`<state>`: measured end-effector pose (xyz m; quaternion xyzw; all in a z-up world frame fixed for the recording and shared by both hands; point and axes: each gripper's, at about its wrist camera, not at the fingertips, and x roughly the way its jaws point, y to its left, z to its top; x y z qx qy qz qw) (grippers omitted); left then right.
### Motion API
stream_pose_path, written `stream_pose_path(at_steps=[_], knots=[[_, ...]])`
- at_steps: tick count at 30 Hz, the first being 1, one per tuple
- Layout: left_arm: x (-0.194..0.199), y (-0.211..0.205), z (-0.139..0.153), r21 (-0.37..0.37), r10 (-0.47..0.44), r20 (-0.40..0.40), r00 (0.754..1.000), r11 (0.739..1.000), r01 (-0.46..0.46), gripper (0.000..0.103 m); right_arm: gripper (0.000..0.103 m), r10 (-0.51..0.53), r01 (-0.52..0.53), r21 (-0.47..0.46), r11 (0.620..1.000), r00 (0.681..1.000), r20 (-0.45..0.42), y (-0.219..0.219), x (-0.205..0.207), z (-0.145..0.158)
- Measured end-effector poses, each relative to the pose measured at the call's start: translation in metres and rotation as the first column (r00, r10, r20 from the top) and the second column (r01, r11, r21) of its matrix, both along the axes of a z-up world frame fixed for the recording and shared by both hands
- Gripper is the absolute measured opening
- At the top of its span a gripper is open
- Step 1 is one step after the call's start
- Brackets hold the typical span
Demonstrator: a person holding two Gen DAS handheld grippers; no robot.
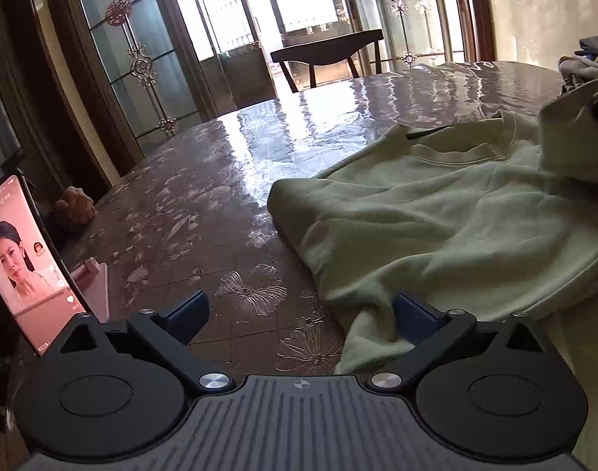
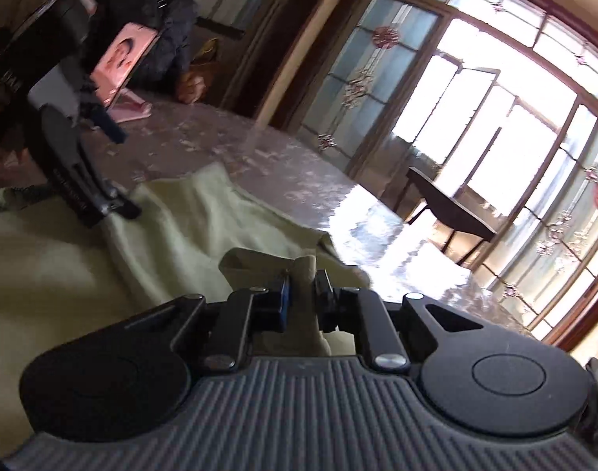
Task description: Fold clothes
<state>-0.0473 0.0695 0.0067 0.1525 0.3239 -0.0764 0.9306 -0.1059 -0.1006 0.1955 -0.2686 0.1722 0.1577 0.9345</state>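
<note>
The right gripper (image 2: 302, 288) has its fingers (image 2: 283, 294) clamped on a bunched fold of the pale green sweatshirt (image 1: 436, 212), a cuff or sleeve end by the look of it, though the blurred, tilted right wrist view makes that hard to confirm. The left gripper (image 1: 301, 310) has its fingers (image 1: 414, 314) spread wide with nothing pressed between them; one finger lies on or just over the near edge of the sweatshirt and the other hangs above the bare surface (image 1: 205, 180). The sweatshirt lies rumpled on the glossy flower-patterned surface, collar toward the far side, with 1 part lifted at the right. To do this step well, the right gripper should probably carry its pinched cloth across the body of the garment with the fabric taut and low, while the left gripper takes the near hem or shoulder to anchor it so that the fold line stays straight. Counted: 1 sweatshirt, 2 grippers, 1 phone (image 1: 24, 259) propped on a pink stand (image 1: 95, 286) at the left edge, 1 dark chair (image 1: 330, 51) beyond the surface, and 1 seated person's hand (image 1: 77, 206) resting on the surface.
</note>
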Motion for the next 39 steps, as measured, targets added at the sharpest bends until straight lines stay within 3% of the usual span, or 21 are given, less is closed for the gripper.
stream_pose_path(at_steps=[4, 7, 10, 12, 13, 15, 17, 20, 24, 27, 30, 33, 35, 39], knots=[[0.001, 0.008, -0.004, -0.027, 0.006, -0.008, 1.0, 1.0, -0.007, 0.103, 0.014, -0.219, 0.217, 0.07, 0.974, 0.975, 0.022, -0.062, 0.003, 0.008], [0.002, 0.01, -0.002, -0.031, 0.004, -0.016, 1.0, 1.0, -0.005, 0.103, 0.015, -0.378, 0.384, 0.09, 0.919, 0.923, -0.076, -0.118, 0.003, -0.01], [0.001, 0.009, 0.002, -0.012, 0.006, -0.015, 1.0, 1.0, -0.007, 0.103, 0.023, -0.418, 0.442, 0.138, 0.886, 0.892, -0.173, -0.156, -0.012, -0.029], [0.0, 0.01, 0.004, -0.003, 0.016, -0.013, 1.0, 1.0, -0.016, 0.103, 0.034, -0.432, 0.455, 0.138, 0.88, 0.886, -0.166, -0.164, -0.023, -0.032], [-0.001, 0.012, 0.004, -0.005, 0.026, -0.012, 1.0, 1.0, -0.026, 0.103, 0.038, -0.439, 0.457, 0.125, 0.88, 0.886, -0.147, -0.166, -0.028, -0.032], [-0.003, 0.016, 0.004, -0.008, 0.046, -0.015, 0.999, 0.999, -0.046, 0.103, 0.057, -0.444, 0.454, 0.122, 0.882, 0.89, -0.105, -0.166, -0.032, -0.027], [-0.006, 0.02, 0.009, -0.004, 0.075, -0.01, 0.997, 0.997, -0.075, 0.103, 0.066, -0.425, 0.432, 0.13, 0.892, 0.902, -0.077, -0.163, -0.027, -0.015], [-0.014, 0.026, 0.027, -0.05, 0.102, 0.035, 0.994, 0.994, -0.1, 0.103, 0.066, -0.363, 0.367, 0.12, 0.923, 0.93, -0.05, -0.15, -0.016, -0.007], [-0.009, 0.006, 0.053, -0.14, 0.019, 0.075, 0.997, 0.99, -0.009, 0.103, 0.066, -0.268, 0.274, 0.103, 0.956, 0.961, -0.069, -0.127, 0.004, -0.007], [0.013, -0.027, 0.053, -0.17, -0.083, 0.047, 0.995, 0.981, 0.09, 0.103, 0.067, -0.212, 0.222, 0.106, 0.969, 0.972, -0.099, -0.109, 0.02, -0.013], [0.05, -0.054, 0.036, -0.156, -0.135, -0.035, 0.99, 0.979, 0.128, 0.103, 0.067, -0.163, 0.179, 0.122, 0.976, 0.978, -0.128, -0.092, 0.034, -0.017], [0.088, -0.058, 0.015, -0.092, -0.073, -0.106, 0.992, 0.994, 0.063, 0.102, 0.067, -0.144, 0.166, 0.124, 0.978, 0.975, -0.172, -0.084, 0.045, -0.021], [0.103, -0.049, 0.004, -0.036, -0.006, -0.111, 0.994, 0.999, 0.002, 0.103, 0.067, -0.138, 0.168, 0.136, 0.976, 0.97, -0.2, -0.085, 0.051, -0.023], [0.115, -0.024, -0.001, -0.061, 0.05, -0.103, 0.993, 0.997, -0.056, 0.103, 0.067, -0.148, 0.193, 0.184, 0.964, 0.961, -0.233, -0.099, 0.054, -0.022]])
